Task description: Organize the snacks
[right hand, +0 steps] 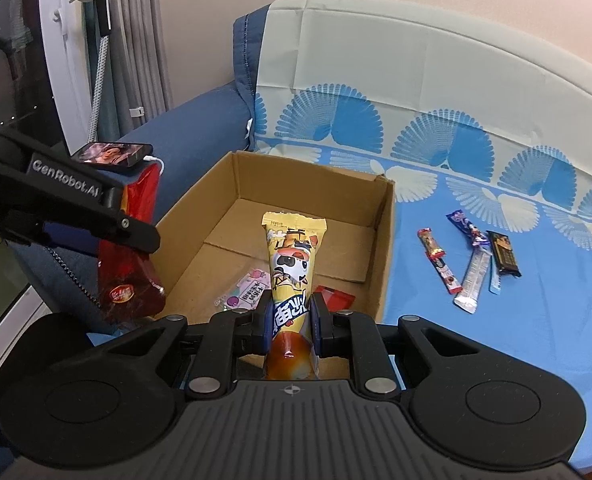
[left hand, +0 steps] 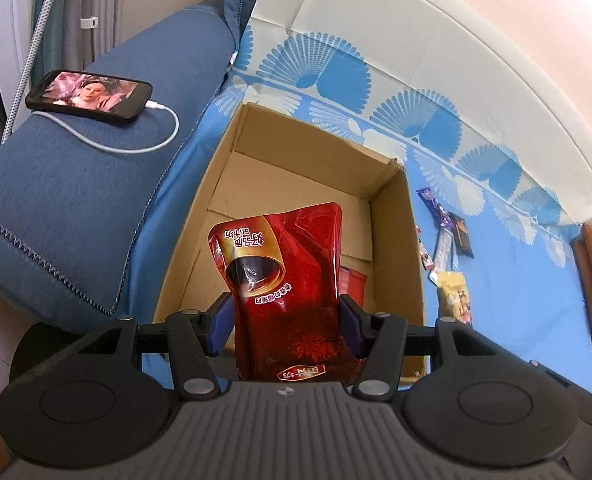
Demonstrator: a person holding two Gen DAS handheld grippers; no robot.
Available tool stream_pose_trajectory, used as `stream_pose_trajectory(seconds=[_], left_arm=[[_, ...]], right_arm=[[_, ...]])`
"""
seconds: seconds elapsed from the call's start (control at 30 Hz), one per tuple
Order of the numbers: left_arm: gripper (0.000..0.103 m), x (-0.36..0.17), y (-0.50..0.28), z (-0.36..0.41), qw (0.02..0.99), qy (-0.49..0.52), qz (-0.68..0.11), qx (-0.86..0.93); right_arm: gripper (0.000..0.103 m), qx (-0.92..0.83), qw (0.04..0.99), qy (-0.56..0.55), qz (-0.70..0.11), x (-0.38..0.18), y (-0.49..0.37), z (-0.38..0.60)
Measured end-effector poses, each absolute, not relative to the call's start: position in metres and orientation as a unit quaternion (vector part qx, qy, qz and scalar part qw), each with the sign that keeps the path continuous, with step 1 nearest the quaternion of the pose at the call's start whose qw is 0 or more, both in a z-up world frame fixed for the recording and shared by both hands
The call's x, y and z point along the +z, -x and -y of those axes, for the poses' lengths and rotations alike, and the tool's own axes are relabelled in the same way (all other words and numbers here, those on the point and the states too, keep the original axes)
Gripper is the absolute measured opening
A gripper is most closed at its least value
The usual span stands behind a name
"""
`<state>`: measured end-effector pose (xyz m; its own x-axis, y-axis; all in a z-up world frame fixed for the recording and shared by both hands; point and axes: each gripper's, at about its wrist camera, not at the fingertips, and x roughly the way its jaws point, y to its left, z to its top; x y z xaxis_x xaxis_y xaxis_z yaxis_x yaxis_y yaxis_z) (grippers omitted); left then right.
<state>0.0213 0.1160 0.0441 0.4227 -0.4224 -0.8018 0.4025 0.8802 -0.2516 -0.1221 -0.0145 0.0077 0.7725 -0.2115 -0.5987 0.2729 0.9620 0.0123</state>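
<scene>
a: left gripper point(left hand: 286, 322) jaws clamped on the red pouch point(left hand: 284, 276), over the box point(left hand: 396, 248). right gripper point(right hand: 290, 320) jaws clamped on the yellow pack point(right hand: 292, 264), also above it.

b: lower each into bare floor, clear of the packets there, before you let go. bars point(right hand: 470, 258) wait on the bed.

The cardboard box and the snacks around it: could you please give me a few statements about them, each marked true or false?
1. The left gripper holds a red pouch. True.
2. The right gripper is empty. False: its jaws are shut on a yellow snack packet.
3. The cardboard box holds nothing. False: a pink packet and a red packet lie inside.
4. Several snack bars lie on the blue sheet outside the box. True.
5. A phone lies on the armrest. True.
</scene>
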Motion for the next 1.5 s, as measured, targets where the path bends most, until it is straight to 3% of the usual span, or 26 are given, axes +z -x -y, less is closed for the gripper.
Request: stream_pose_trajectory(seconds=[1.0,1.17,1.23,1.3,1.5], left_arm=[[0.061,-0.035,-0.132,-0.043,0.83,-0.049,-0.511,-0.219],[0.068,-0.044,-0.145,-0.034,0.829,-0.058,-0.511,-0.218],[0.093,-0.046,-0.148,-0.032,0.828,-0.058,-0.51,-0.224],[0.103,-0.044,-0.147,-0.033,0.836,-0.058,-0.502,-0.215],[0.103,-0.037,-0.134,-0.044,0.835,-0.083,-0.501,-0.21]], right_arm=[[0.02,-0.134,0.911,-0.084,-0.38,-0.054,0.012,0.073],[0.021,-0.13,0.909,-0.088,-0.386,-0.062,-0.001,0.077],[0.031,-0.129,0.909,-0.094,-0.386,-0.063,-0.005,0.08],[0.07,-0.147,0.906,-0.096,-0.385,-0.062,-0.007,0.083],[0.082,-0.16,0.901,-0.108,-0.387,-0.055,0.006,0.085]])
